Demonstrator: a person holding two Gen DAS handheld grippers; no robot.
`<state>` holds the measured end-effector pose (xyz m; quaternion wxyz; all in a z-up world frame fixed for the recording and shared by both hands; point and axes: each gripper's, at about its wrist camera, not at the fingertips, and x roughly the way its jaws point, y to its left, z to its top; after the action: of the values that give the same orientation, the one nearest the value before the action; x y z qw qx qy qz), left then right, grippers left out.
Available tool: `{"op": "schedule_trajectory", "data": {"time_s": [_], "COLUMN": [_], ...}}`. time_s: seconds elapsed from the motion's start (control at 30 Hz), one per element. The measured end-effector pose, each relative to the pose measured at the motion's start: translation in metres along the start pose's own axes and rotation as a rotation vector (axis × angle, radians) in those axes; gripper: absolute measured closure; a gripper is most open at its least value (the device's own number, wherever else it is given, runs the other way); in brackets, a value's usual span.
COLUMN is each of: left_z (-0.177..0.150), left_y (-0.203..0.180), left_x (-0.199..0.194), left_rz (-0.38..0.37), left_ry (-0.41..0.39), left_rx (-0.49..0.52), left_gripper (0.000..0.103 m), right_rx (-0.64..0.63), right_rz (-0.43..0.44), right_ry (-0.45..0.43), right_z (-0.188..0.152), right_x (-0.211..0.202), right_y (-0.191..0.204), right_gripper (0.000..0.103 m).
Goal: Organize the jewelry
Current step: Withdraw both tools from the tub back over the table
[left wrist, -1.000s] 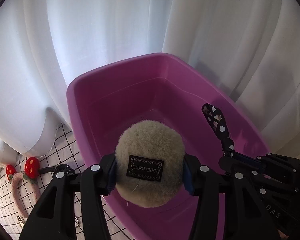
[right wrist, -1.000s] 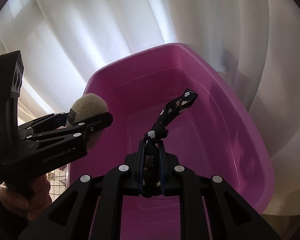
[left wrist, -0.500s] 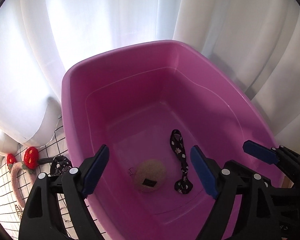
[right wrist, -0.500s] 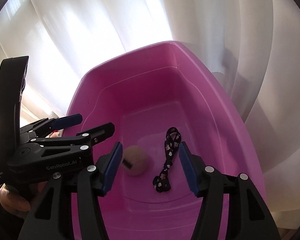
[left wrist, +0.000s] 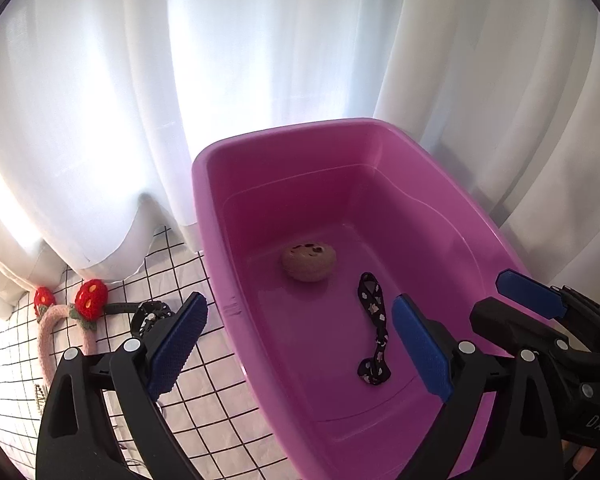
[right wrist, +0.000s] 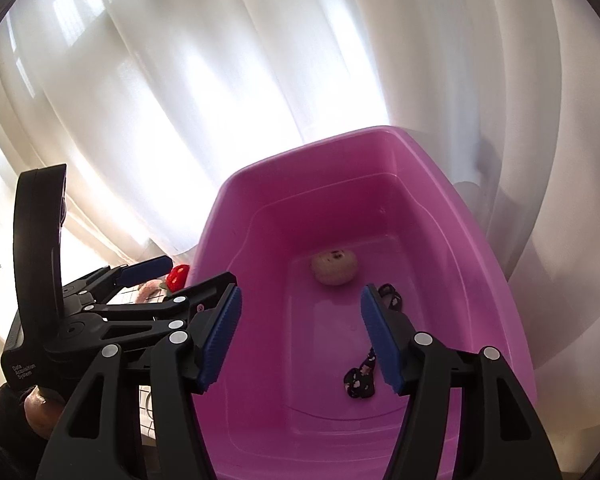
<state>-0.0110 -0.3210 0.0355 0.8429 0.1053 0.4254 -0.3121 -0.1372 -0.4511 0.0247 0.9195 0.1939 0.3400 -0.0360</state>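
A beige fuzzy ball (left wrist: 309,262) (right wrist: 335,267) lies on the floor of the pink basin (left wrist: 220,208) (right wrist: 228,216), toward its far end. A black patterned strap (left wrist: 374,328) (right wrist: 360,380) lies beside it, nearer to me. My left gripper (left wrist: 298,302) hovers over the basin's left rim, jaws opening wide, nothing between them. My right gripper (right wrist: 300,292) hangs above the basin's near end, jaws also opening and empty; one of its fingers hides part of the strap.
White curtains hang close behind the basin. Left of it, on a white cloth with a black grid (left wrist: 204,384), lie a pink headband with red strawberries (left wrist: 88,296) and a small black piece (left wrist: 148,312). A hand (right wrist: 36,408) holds the left gripper.
Both grippers opened: the left let go of the fuzzy ball, the right the black strap. Both things now lie in the basin, and the ball has rolled farther back. Both grippers rose slightly.
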Motion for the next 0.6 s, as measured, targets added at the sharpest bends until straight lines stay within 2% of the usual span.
{"op": "schedule_trajectory", "data": {"time_s": [0.17,0.3,0.5,0.6], "left_z": [-0.021,-0.043,-0.089,-0.116], "left_y": [0.041,0.09,0.184,0.236], "left_x": [-0.026,-0.051,-0.087,-0.097], "left_rz": [0.056,0.14,0.292,0.361], "left_ry": [-0.025,-0.042,-0.063,-0.06], "left_rx": [-0.1,-0.192,-0.324,-0.369], "left_gripper": [0.01,0.009,0.008,0.008], "right_rx": [-0.061,-0.118,-0.201,-0.228], "right_rz": [0.089,0.175,0.284,0.305], "right_ry": [-0.018,-0.006,0.024,0.057], "right_z": [0.003,0.004,-0.004,-0.013], "right_x": [0.0,0.008,0.028,0.04], "right_y": [0.032,0.068,0.135,0.171], "right_gripper": [0.042,0.042,0.042,0.039]}}
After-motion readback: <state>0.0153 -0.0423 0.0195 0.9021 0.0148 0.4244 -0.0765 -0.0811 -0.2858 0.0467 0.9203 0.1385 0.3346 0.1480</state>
